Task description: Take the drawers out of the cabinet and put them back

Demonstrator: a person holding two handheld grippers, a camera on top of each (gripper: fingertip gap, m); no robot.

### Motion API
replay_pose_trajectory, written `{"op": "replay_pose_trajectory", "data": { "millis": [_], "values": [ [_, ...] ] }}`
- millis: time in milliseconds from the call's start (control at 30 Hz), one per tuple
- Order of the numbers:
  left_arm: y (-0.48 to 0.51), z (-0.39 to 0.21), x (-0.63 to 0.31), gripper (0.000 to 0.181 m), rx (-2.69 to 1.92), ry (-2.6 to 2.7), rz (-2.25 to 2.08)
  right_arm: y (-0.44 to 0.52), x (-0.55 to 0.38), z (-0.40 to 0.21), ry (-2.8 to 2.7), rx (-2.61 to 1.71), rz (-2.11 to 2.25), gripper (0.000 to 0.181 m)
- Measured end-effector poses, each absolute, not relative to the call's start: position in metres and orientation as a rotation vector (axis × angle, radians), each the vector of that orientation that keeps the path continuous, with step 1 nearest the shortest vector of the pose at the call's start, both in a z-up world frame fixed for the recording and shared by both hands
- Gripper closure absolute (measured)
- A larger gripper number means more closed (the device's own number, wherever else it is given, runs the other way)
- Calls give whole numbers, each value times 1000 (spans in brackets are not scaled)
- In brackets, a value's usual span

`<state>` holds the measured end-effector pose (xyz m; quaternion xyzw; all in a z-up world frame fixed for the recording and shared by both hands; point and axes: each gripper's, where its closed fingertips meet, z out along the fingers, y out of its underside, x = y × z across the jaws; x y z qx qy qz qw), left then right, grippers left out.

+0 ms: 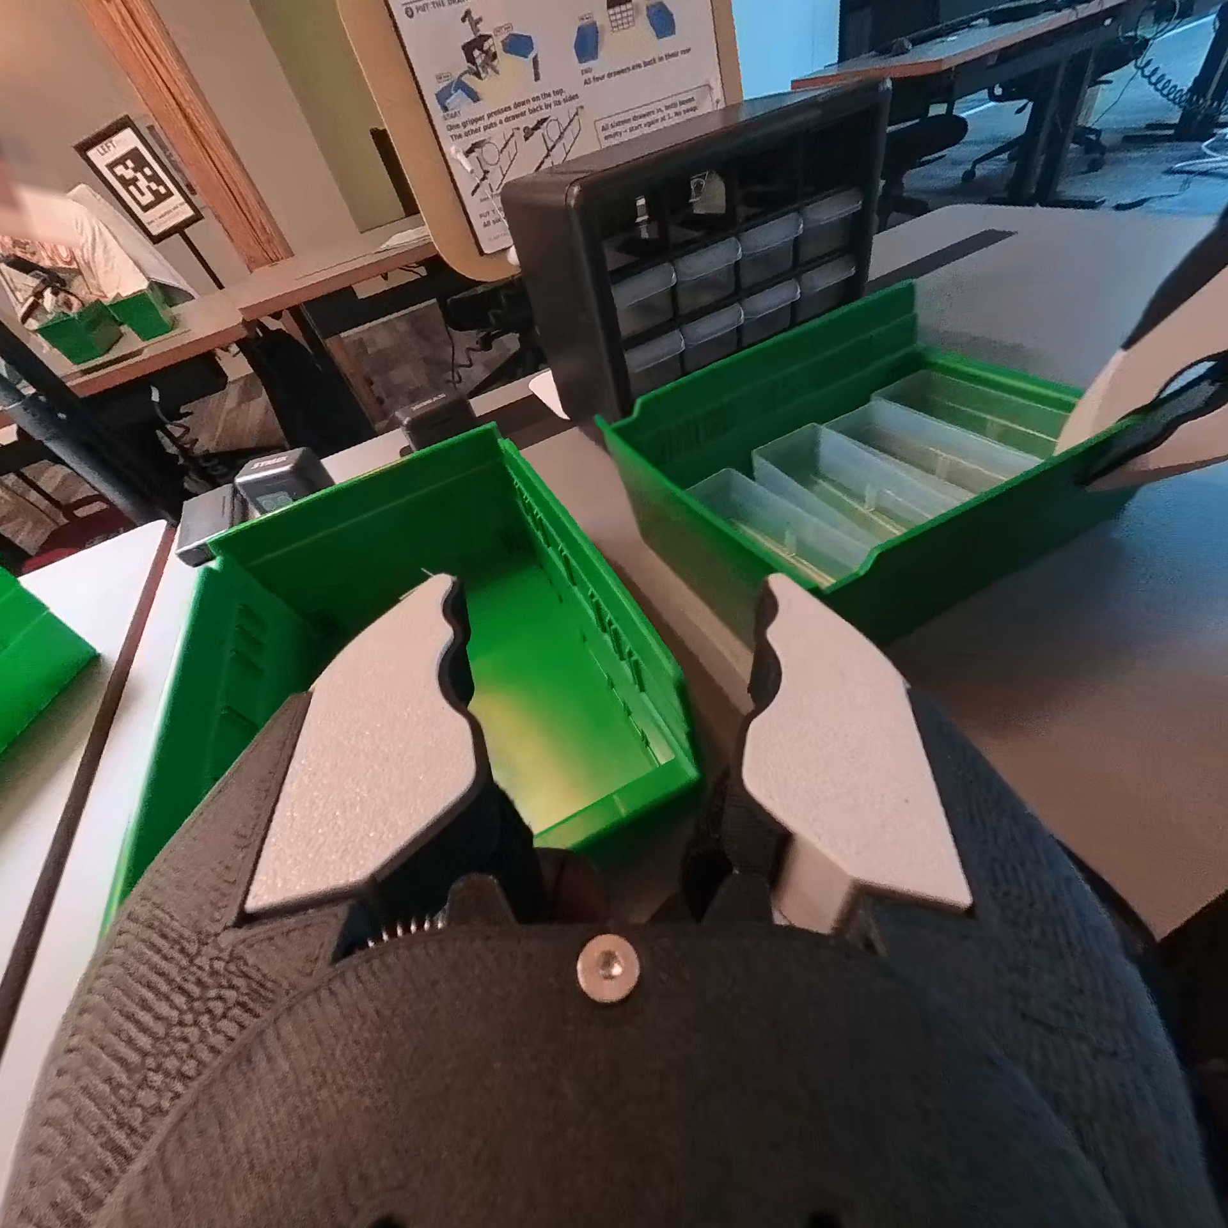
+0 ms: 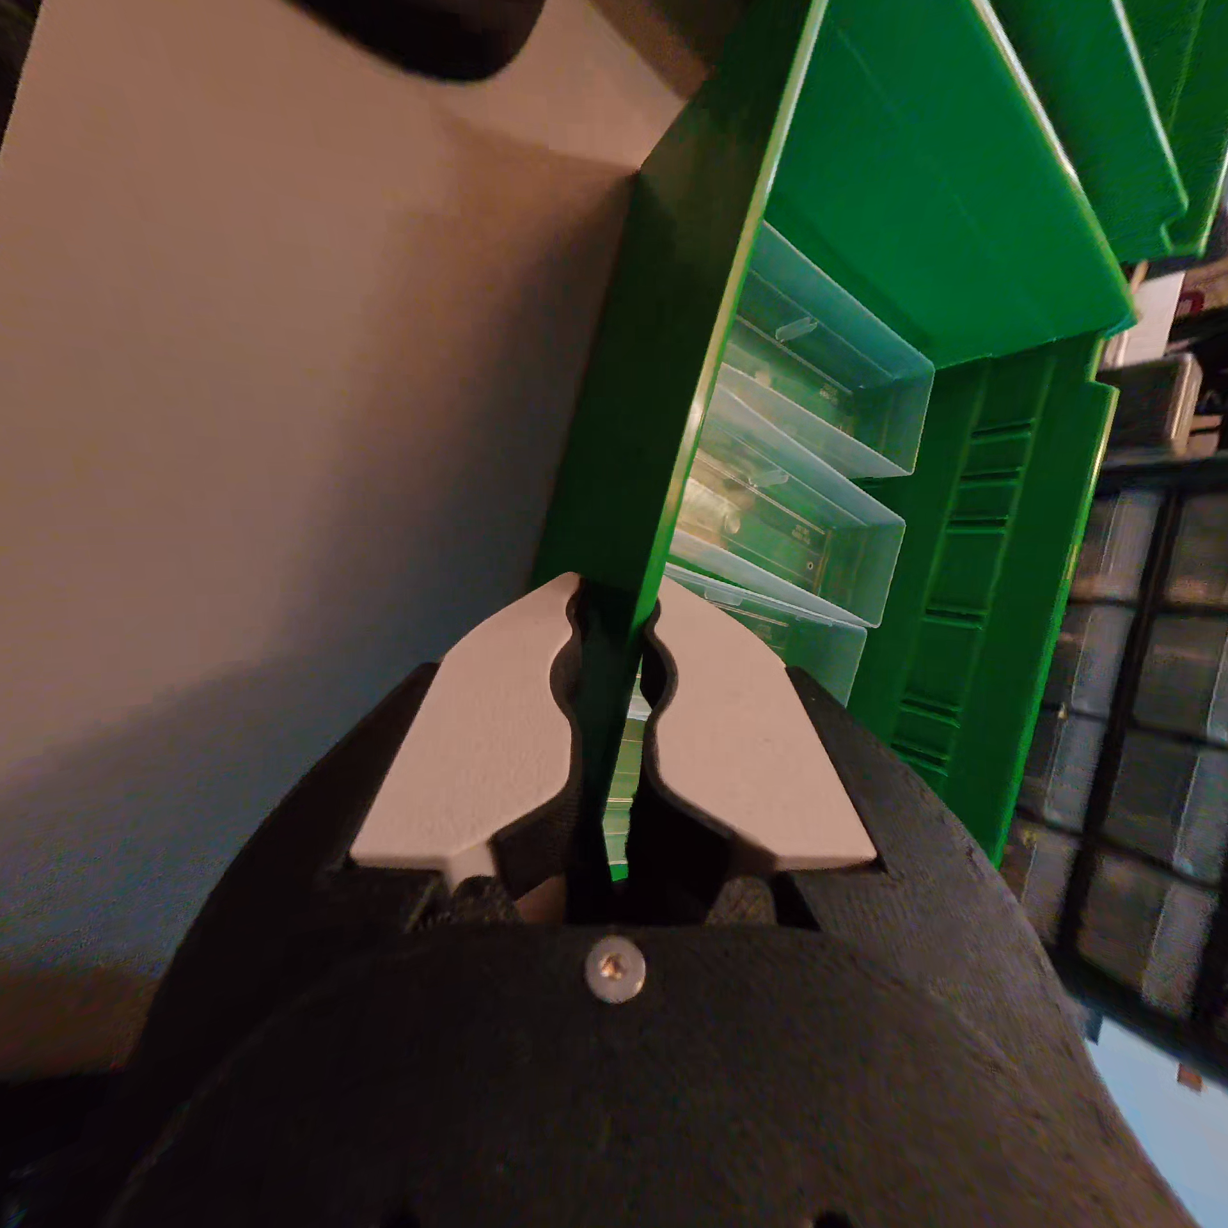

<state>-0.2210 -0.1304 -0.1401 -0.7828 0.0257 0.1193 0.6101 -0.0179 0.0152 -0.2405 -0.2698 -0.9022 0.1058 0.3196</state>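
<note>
Left wrist view: the left gripper hangs with its grey fingers spread wide, grasping nothing, above the near end of an empty green bin on the white table. To the right stands a second green bin holding four clear drawers side by side. Behind it is the black cabinet; its top row of slots is open, while the lower rows have clear drawers in place. The right gripper reaches in from the right edge and pinches that bin's wall. A printed instruction poster hangs behind the cabinet, and a framed square-pattern marker sign stands on the far left; both carry writing.

Right wrist view: the picture is rolled sideways. The right gripper is clenched on the side wall of the second green bin, one finger outside and the other inside. The clear drawers lie in the bin just beyond the inner finger. The cabinet shows, blurred, at the right edge.
</note>
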Motion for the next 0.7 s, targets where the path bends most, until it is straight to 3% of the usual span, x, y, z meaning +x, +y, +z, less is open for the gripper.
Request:
{"op": "replay_pose_trajectory", "data": {
  "millis": [600, 633, 700],
  "values": [
    [-163, -163, -239, 101, -1935, 107, 316, -19, -107, -239, -2394, -599, 306, 166],
    [-164, -167, -240, 101, -1958, 124, 320, -19, -109, -238, -2379, -613, 307, 165],
    [-168, -180, -244, 101, -2027, 165, 348, -23, -112, -223, -2280, -691, 414, 136]
  ]
}}
